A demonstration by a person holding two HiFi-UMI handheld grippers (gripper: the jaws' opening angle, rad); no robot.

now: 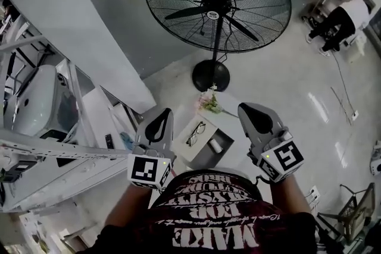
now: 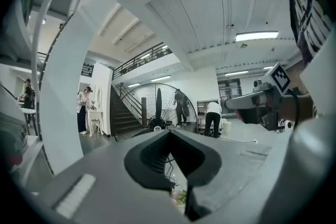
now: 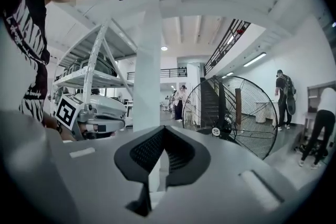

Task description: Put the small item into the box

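The box [image 1: 206, 157] sits on the floor [image 1: 286, 86], between the left gripper [image 1: 161, 114] and the right gripper [image 1: 249, 109]. Glasses [image 1: 195, 132] lie on its left half. Flowers [image 1: 209, 103] lie just behind the box, with the fan [image 1: 217, 3] behind them. A rack [image 1: 41, 151] lines the floor's left edge, and a pillar [image 1: 89, 27] stands behind the rack.
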